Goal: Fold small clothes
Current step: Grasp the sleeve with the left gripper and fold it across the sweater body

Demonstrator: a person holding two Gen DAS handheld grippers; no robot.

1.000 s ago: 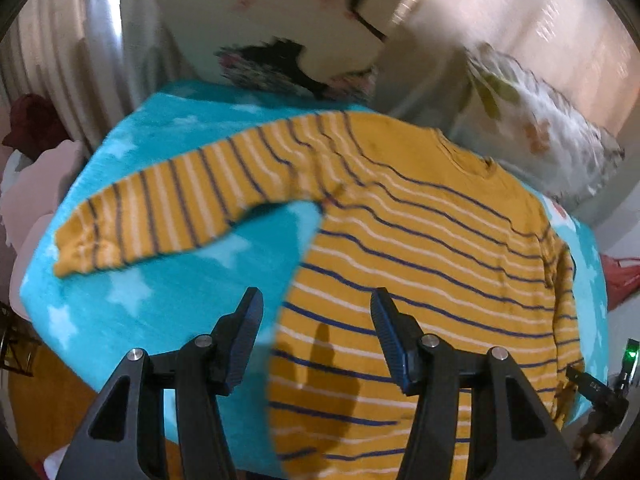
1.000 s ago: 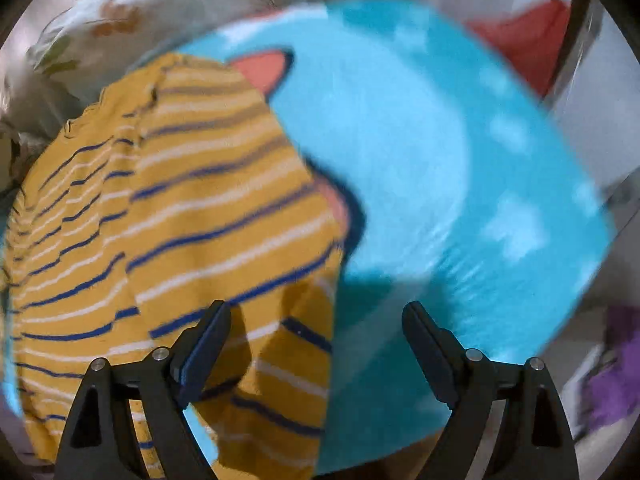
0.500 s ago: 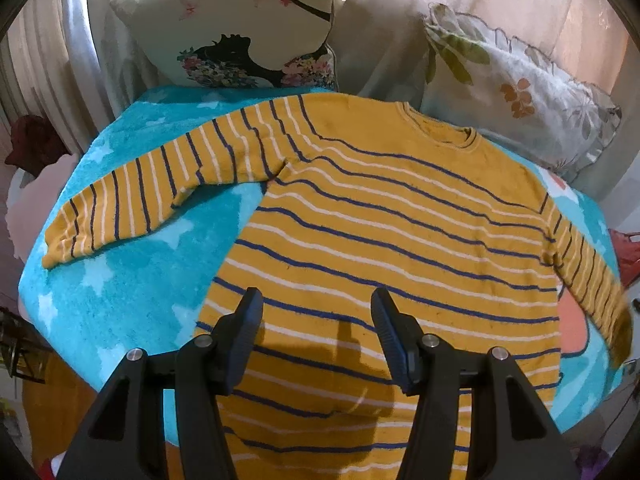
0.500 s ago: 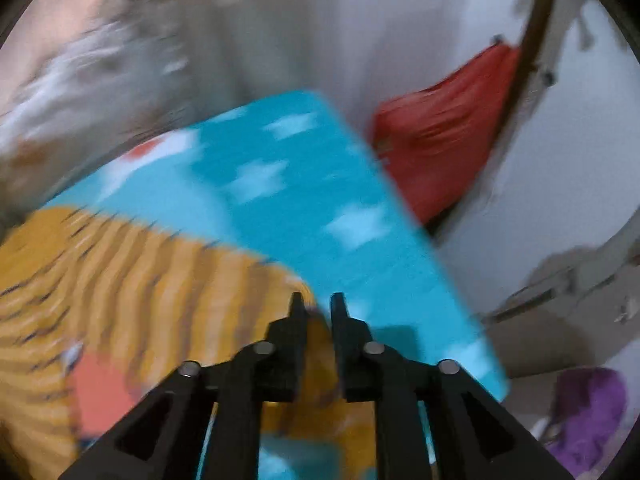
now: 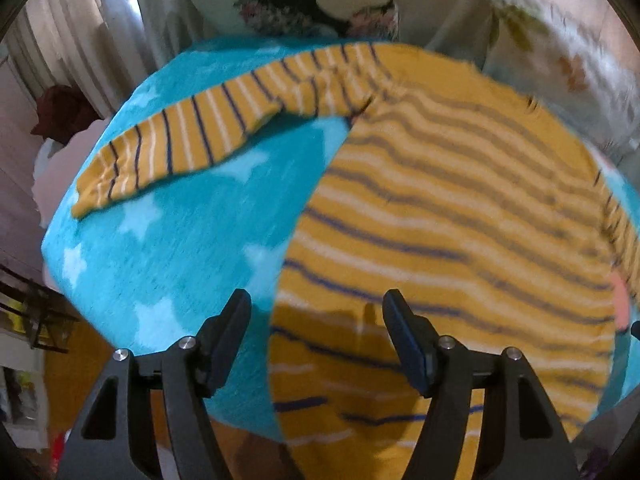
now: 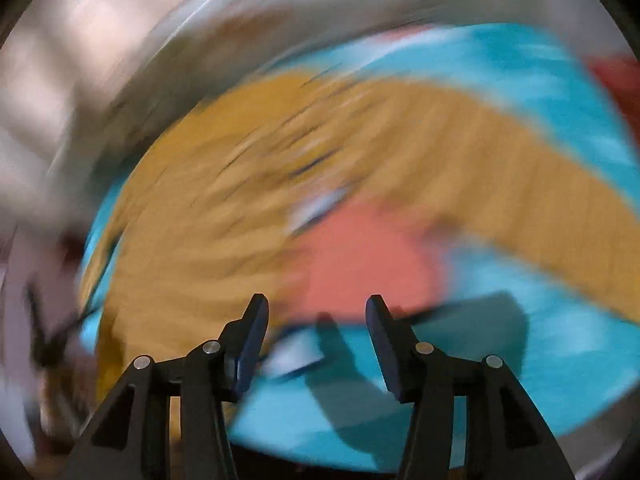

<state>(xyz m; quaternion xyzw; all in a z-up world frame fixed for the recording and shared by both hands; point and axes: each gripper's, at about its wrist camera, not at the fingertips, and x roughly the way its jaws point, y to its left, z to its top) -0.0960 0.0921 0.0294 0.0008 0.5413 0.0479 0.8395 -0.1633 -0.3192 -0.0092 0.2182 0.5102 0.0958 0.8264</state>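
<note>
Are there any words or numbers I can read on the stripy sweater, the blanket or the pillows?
None can be read.
The striped sweater shows only stripes, no words.
The turquoise blanket shows only pale stars.
The pillow behind has a dark picture, no letters visible.
The right wrist view is too blurred to read anything.

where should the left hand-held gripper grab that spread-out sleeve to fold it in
Judging from its pose, grip the cuff end of the striped sleeve. It lies flat on the blue blanket, stretched away from the sweater. Bring the open left hand-held gripper in from the blanket's outer edge, pinching the free tip.
</note>
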